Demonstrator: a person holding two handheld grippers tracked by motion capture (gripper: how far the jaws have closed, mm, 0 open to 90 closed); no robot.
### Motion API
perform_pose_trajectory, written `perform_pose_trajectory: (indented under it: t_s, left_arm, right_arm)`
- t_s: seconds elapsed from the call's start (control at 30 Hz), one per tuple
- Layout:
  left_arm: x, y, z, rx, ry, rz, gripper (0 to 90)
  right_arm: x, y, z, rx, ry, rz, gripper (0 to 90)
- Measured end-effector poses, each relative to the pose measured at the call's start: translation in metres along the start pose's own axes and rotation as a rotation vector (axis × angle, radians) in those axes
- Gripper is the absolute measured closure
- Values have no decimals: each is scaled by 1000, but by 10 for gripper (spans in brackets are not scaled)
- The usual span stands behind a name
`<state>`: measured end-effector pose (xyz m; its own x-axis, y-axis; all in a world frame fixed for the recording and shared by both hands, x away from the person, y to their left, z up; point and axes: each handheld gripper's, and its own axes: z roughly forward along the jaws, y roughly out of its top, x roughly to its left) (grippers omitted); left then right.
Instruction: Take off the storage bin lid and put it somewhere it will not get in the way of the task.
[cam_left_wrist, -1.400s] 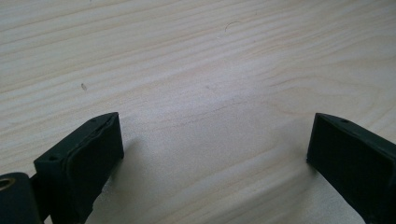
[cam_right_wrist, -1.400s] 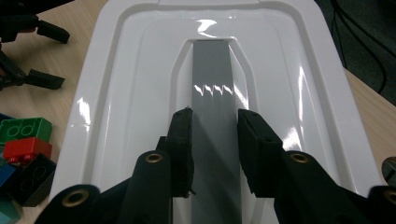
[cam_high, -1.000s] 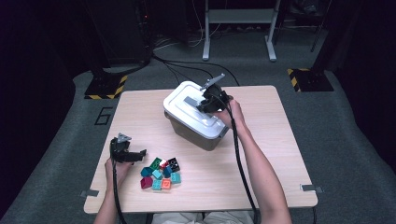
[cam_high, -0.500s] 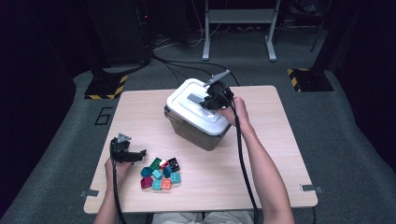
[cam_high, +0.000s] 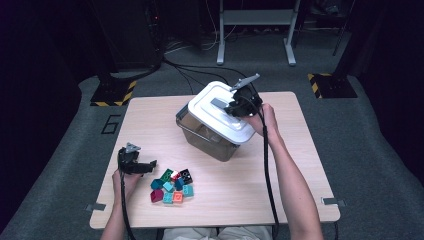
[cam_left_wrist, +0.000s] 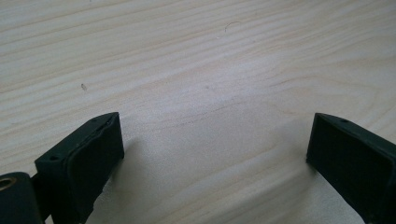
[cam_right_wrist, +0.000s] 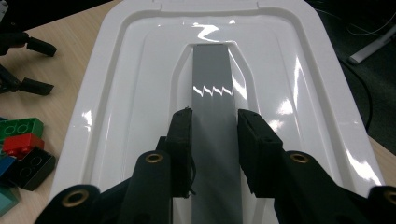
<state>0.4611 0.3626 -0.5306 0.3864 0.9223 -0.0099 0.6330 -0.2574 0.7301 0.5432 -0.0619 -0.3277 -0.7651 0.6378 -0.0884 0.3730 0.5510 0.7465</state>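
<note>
A clear storage bin (cam_high: 210, 142) with a white lid (cam_high: 220, 120) stands tilted at the middle of the wooden table (cam_high: 300, 190). My right gripper (cam_high: 234, 107) is shut on the lid's grey handle (cam_high: 218, 103). In the right gripper view the jaws (cam_right_wrist: 215, 122) clamp the grey handle (cam_right_wrist: 212, 70) from both sides over the white lid (cam_right_wrist: 135, 60). My left gripper (cam_high: 149, 165) rests open on the table at the near left, beside a pile of coloured bricks (cam_high: 172, 186). Bare wood lies between its jaws (cam_left_wrist: 215, 154).
The coloured bricks (cam_right_wrist: 21, 140) lie just in front of the bin, near the table's front edge. Cables trail from both grippers off the near side. Dark floor, a metal stand (cam_high: 255, 20) and striped base plates (cam_high: 330, 85) lie beyond the table.
My right gripper has risen and shifted right with the handle in its grip, and the lidded bin has tipped and moved with it. The left gripper has stayed put.
</note>
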Motion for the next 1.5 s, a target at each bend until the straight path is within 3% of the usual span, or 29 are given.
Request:
perform_pose_trajectory:
  t_s: [0.47, 0.97, 1.5]
  left_arm:
    - [0, 0, 0, 0, 1, 2, 39]
    - [0, 0, -1, 2, 2, 1, 46]
    - [1, 0, -1, 1, 3, 2, 56]
  right_arm:
    - [-20, -27, -28, -26, -46, 58, 668]
    - [-49, -65, -61, -40, -121, 161, 668]
    - [-69, -116, -81, 15, -220, 253, 668]
